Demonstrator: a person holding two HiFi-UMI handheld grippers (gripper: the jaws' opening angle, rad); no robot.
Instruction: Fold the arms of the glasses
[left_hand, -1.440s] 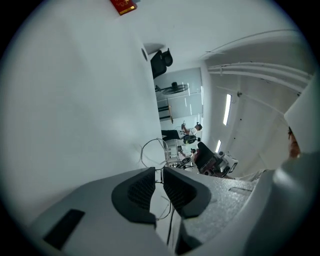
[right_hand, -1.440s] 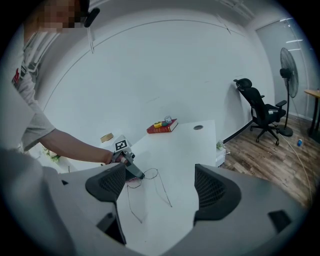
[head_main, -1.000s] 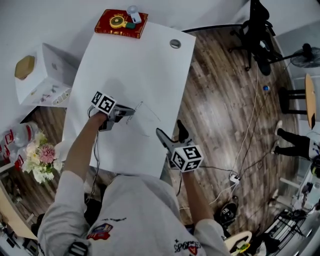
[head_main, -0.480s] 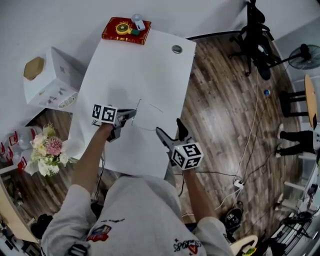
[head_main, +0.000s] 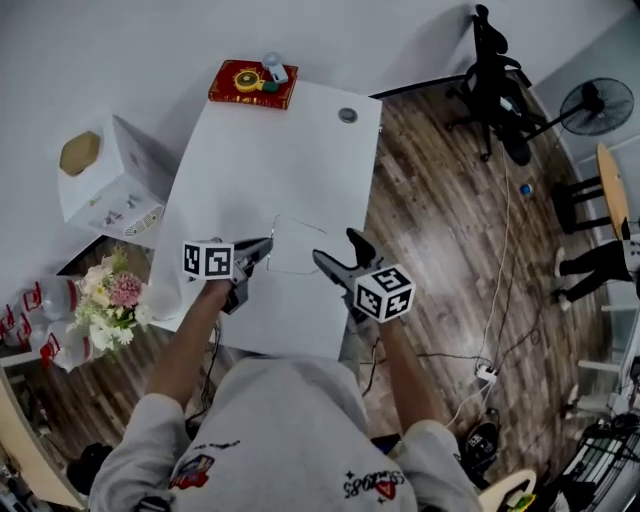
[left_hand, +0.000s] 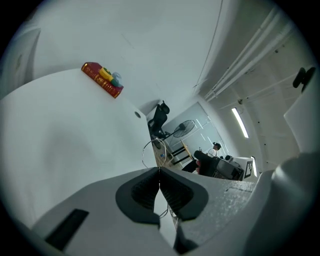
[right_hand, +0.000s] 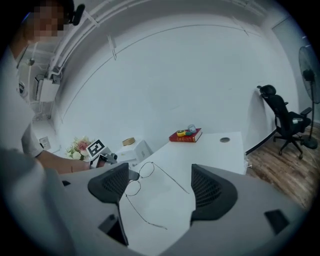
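Head view: the left gripper (head_main: 262, 246) is clenched on one end of the wire-rimmed glasses (head_main: 275, 232) and holds them above the white table (head_main: 290, 150). Both arms of the glasses stand unfolded, reaching away from that gripper toward the right gripper (head_main: 335, 247), which faces it from close by with its jaws spread. A red book (head_main: 253, 85) lies at the table's far edge, well beyond both grippers.

Left gripper view: the jaws of the left gripper (left_hand: 159, 172) meet on the thin wire frame. One round lens of the glasses (left_hand: 152, 152) stands just past the tips. The red book (left_hand: 102, 80) sits far ahead to the left, an office chair (left_hand: 159, 114) beyond the table's end.

Right gripper view: the right gripper (right_hand: 161, 185) is released, and its jaws have just been closing a little. The glasses (right_hand: 146, 170) show in the gap ahead of its pads, untouched by them, lenses next to its left jaw and one arm slanting across. The left gripper (right_hand: 111, 159) sits just behind that jaw. Flowers (right_hand: 80, 146) stand farther left.
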